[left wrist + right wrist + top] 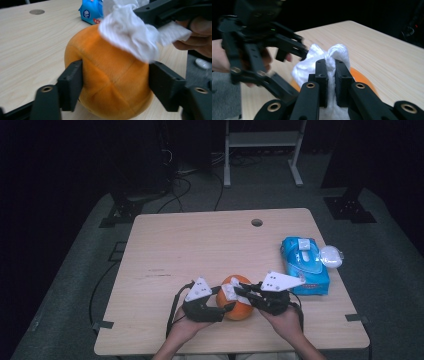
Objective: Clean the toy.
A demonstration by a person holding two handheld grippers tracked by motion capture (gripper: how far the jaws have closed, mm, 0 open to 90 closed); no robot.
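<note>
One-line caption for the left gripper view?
Left gripper straddles an orange ball while the right gripper presses a white wipe onto it.

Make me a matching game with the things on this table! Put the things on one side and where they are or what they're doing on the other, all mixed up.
Things:
1. orange ball
2. white wipe
3. blue pack of wipes
4. round hole

Places or states:
A. pinched in the right gripper
B. in the table top near its far edge
C. between the jaws of the left gripper
D. lying near the table's right edge

Pairs: 1-C, 2-A, 3-D, 4-B
</note>
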